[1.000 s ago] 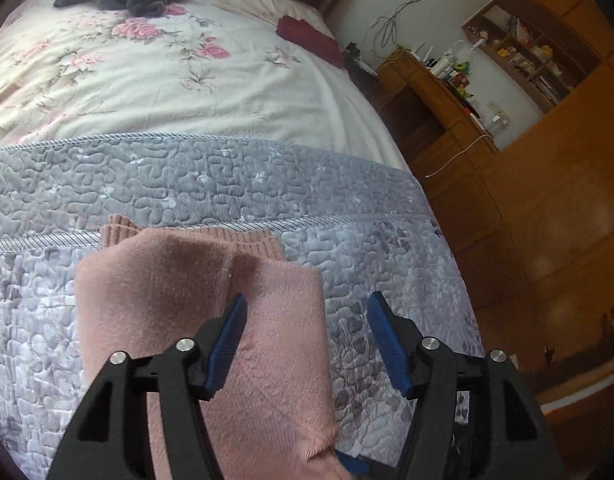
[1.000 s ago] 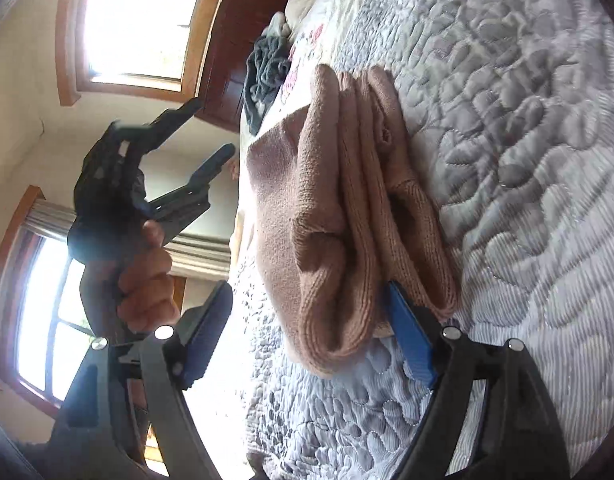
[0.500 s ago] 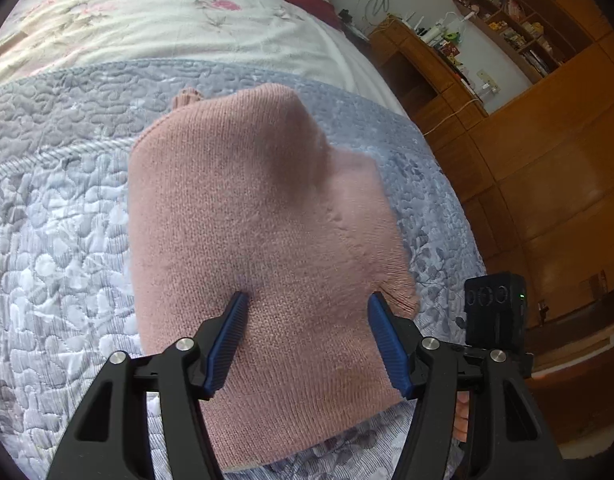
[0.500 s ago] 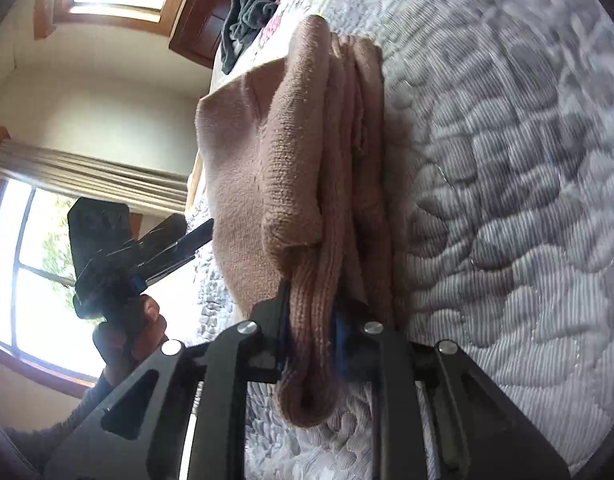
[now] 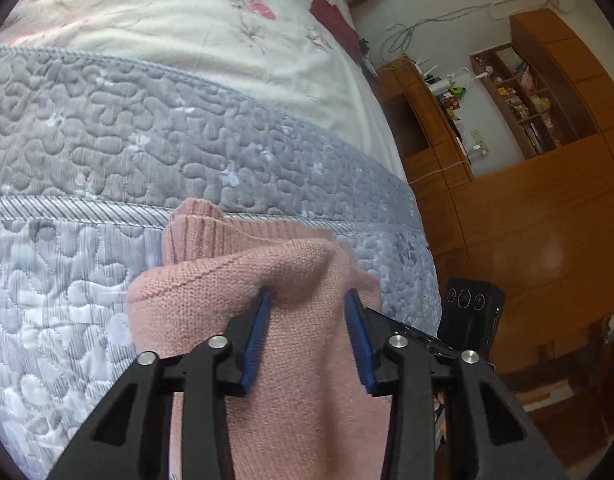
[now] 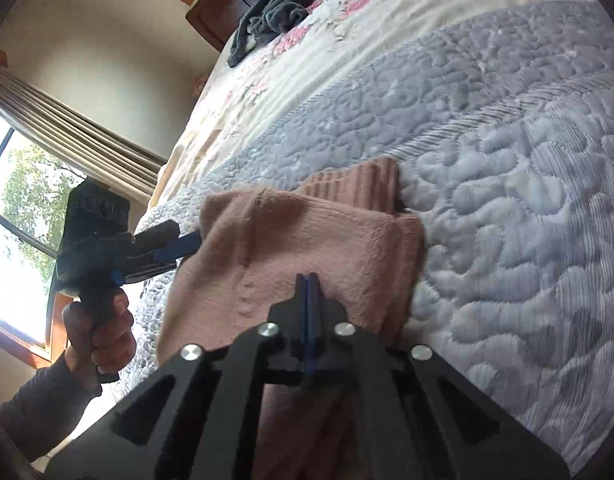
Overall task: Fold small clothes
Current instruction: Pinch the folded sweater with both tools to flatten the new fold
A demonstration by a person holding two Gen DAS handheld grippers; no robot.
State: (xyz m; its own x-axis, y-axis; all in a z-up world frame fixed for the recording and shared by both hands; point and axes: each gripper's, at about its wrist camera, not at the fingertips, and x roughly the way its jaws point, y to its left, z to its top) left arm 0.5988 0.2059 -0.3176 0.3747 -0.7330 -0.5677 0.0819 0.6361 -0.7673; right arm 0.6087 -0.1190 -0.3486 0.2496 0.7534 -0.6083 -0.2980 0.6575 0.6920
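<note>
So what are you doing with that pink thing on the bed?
A person is folding a small pink knitted garment on the grey quilted bedspread, holding a claw tool in each hand. The right claw is closed, with the fabric under its tips. The left claw is open, its blue fingers either side of a raised fold. A dark grey pile of clothes waits further up the bed.

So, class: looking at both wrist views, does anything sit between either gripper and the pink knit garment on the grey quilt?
Nothing visible does. The left gripper has its open fingers right at the pink knit garment, and the right gripper is shut, low over the same fabric. The grey quilt around it is bare.
</note>
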